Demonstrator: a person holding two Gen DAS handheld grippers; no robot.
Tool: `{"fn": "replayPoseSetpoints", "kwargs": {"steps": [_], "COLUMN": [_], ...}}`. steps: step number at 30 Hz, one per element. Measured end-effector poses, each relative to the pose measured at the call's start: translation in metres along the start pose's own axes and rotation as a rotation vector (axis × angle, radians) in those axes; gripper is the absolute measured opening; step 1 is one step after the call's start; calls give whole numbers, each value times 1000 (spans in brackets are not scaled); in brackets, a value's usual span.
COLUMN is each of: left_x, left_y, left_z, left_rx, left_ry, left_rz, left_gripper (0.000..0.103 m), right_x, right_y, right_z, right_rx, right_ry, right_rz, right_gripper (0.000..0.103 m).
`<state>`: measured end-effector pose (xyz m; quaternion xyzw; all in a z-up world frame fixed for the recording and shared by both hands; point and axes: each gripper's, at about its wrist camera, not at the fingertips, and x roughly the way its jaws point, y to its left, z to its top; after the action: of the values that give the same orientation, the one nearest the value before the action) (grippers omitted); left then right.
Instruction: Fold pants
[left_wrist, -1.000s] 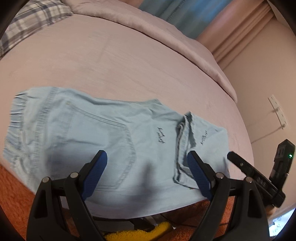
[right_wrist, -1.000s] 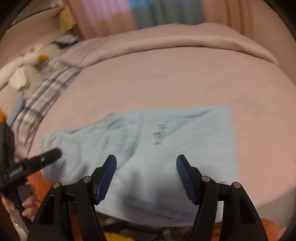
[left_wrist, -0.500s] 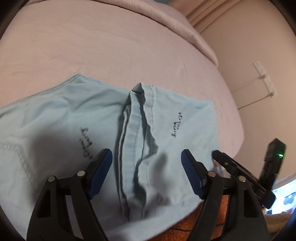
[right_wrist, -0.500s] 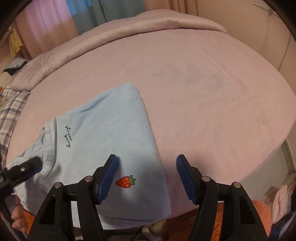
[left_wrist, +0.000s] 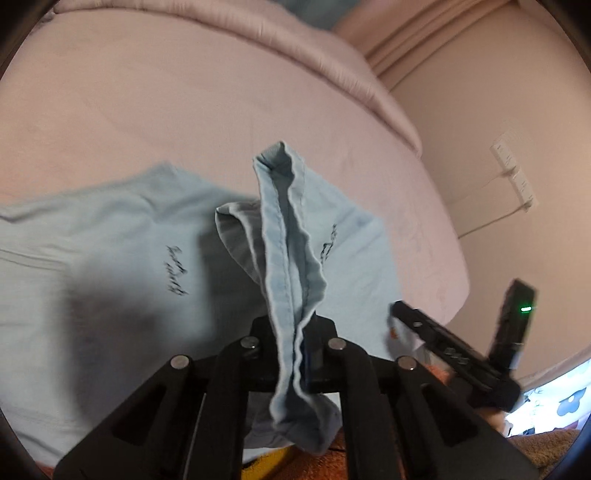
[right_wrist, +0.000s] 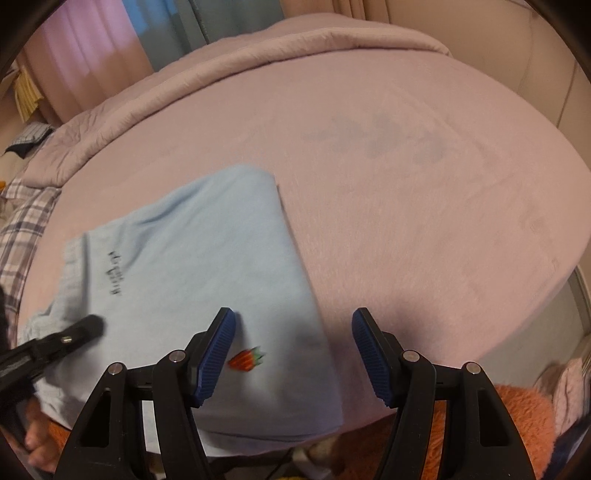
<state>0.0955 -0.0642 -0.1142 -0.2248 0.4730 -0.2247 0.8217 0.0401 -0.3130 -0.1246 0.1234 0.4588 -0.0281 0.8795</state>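
Hem edge of the pale blue cotton pants (left_wrist: 291, 258) sits pinched in the left tool (left_wrist: 301, 354), raised off the mauve bed (right_wrist: 406, 166) for folding over; right tool (right_wrist: 293, 354) gapes wide above the strawberry-print corner, likely ready to grip.

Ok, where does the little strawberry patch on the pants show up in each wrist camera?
Left wrist view: only a blurred orange-red speck at the pants' right edge, beside the right gripper; probably the strawberry.
Right wrist view: strawberry low centre, between the open fingers.
Shared landmark: the dark script print.
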Motion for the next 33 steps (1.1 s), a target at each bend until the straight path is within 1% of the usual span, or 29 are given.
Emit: {"fn": "replayPoseSetpoints", "kwargs": {"steps": [1, 3, 4, 5, 7, 8, 10, 11, 14, 17, 19, 24, 26, 28, 33], "left_x": [-8, -9, -3, 4, 21, 26, 24, 23, 19, 15, 9, 3, -1, -2, -5], "left_y": [0, 3, 9, 15, 29, 34, 39, 41, 49, 57, 60, 51, 49, 44, 46], "left_z": [0, 0, -3, -6, -15, -17, -20, -19, -20, -19, -24, -30, -34, -36, -44], "left_rx": [24, 53, 55, 50, 18, 4, -12, -16, -43, -79, -91, -101, -87, -72, -76], "left_ry": [-10, -7, 9, 28, 77, 79, 52, 58, 85, 93, 88, 78, 75, 72, 68], "left_rz": [0, 44, 93, 128, 167, 167, 140, 135, 102, 82, 78, 86, 95, 105, 103], "left_gripper": [7, 8, 9, 9, 13, 13, 14, 14, 15, 16, 17, 17, 19, 24, 28], "right_x": [-1, 0, 1, 2, 8, 13, 21, 24, 24, 21, 20, 22, 22, 21, 16], "right_y": [1, 4, 6, 6, 12, 15, 18, 20, 22, 19, 17, 22, 22, 20, 16], "right_z": [0, 2, 2, 1, -1, -1, -5, -6, -11, -14, -16, -18, -18, -18, -25], "right_rx": [-10, -19, -20, -24, -38, -45, -56, -61, -94, -93, -93, -130, -134, -129, -115], "right_ry": [-9, -13, -13, -11, 1, 10, 39, 45, 35, 29, 24, 11, 15, 22, 36], "right_rz": [1, -4, 2, 11, 21, 24, 25, 23, -3, -3, 0, -16, -17, -16, -27], "right_gripper": [67, 67, 67, 67, 67, 67, 66, 66, 66, 66, 66, 66, 66, 66, 66]}}
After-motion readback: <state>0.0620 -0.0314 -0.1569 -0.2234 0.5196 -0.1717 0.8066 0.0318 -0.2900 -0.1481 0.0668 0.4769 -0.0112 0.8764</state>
